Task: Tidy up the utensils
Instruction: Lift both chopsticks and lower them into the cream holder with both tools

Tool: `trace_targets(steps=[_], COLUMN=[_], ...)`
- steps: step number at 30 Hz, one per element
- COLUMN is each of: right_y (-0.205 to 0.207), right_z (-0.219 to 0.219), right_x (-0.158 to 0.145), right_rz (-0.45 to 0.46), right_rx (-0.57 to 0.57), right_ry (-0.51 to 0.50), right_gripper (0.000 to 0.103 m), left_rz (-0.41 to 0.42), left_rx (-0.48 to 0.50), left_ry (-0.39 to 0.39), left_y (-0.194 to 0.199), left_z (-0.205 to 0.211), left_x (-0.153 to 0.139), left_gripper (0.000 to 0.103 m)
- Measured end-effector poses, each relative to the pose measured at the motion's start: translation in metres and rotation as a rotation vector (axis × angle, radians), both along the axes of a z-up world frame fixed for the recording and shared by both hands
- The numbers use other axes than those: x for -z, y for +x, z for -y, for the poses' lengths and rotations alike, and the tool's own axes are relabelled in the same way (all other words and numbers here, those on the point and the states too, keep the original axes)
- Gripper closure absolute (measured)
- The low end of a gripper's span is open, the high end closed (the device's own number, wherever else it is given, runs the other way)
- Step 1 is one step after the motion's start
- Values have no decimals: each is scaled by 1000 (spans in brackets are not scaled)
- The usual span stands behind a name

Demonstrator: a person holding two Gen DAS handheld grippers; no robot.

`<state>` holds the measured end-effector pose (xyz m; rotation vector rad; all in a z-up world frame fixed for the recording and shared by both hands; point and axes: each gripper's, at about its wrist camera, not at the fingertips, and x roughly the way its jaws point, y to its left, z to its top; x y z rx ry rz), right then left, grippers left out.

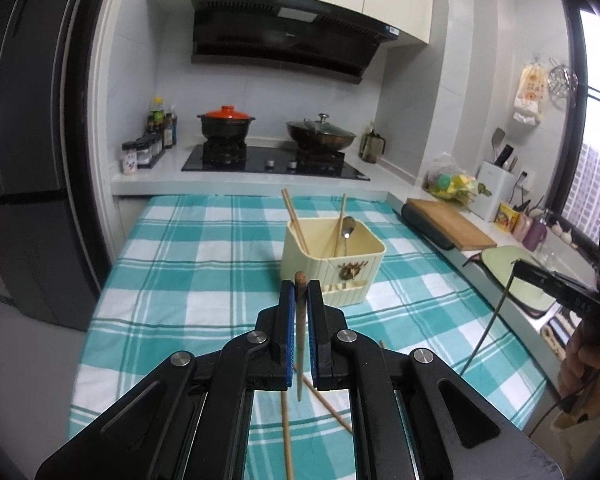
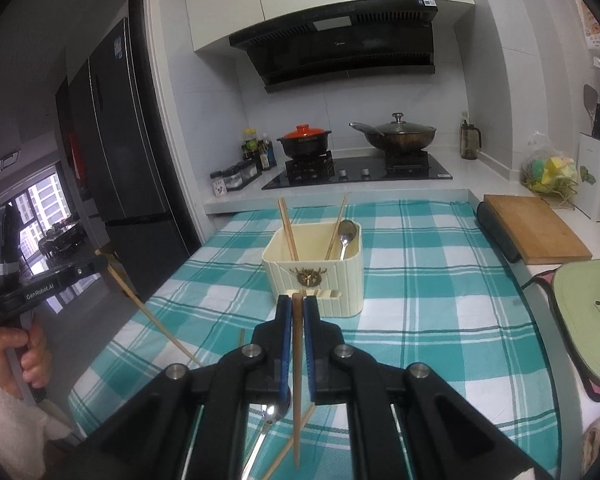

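Note:
A cream utensil holder (image 1: pixel 296 256) (image 2: pixel 340 280) stands on the teal checked cloth (image 1: pixel 180 264). It holds a few chopsticks and a metal spoon (image 1: pixel 347 228) (image 2: pixel 346 234). My left gripper (image 1: pixel 300 286) is shut on a pale chopstick (image 1: pixel 300 344) that hangs down between its blue pads, in front of and above the holder. In the right wrist view the left gripper (image 2: pixel 100 258) sits at the left edge. My right gripper (image 2: pixel 297 302) is shut on a brown chopstick (image 2: pixel 297 360), also upright. On the cloth below lie another spoon (image 2: pixel 268 420) and loose chopsticks (image 1: pixel 286 432).
A wooden cutting board (image 1: pixel 452 224) (image 2: pixel 536 228) lies on the counter right of the cloth, with a green mat (image 2: pixel 588 320) nearer. The hob with two lidded pots (image 1: pixel 226 122) stands behind. A dark fridge (image 1: pixel 28 160) fills the left.

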<state>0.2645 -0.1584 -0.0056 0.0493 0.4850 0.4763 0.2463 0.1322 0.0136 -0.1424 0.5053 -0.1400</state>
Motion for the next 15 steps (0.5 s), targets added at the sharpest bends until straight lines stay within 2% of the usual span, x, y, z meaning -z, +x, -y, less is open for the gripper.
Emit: trace_targets(steps=[9, 15], right_y=[14, 46], right_z=[2, -6], right_x=[-31, -61], right_rz=[112, 198], right_rx=[46, 70], right_ry=[50, 68], right_gripper=[97, 97], left_rz=[25, 100], left_rx=[18, 9], left_ry=[-51, -65], left_y=[17, 49], left_z=[2, 6], left_x=[-27, -68], left_gripper=[99, 99])
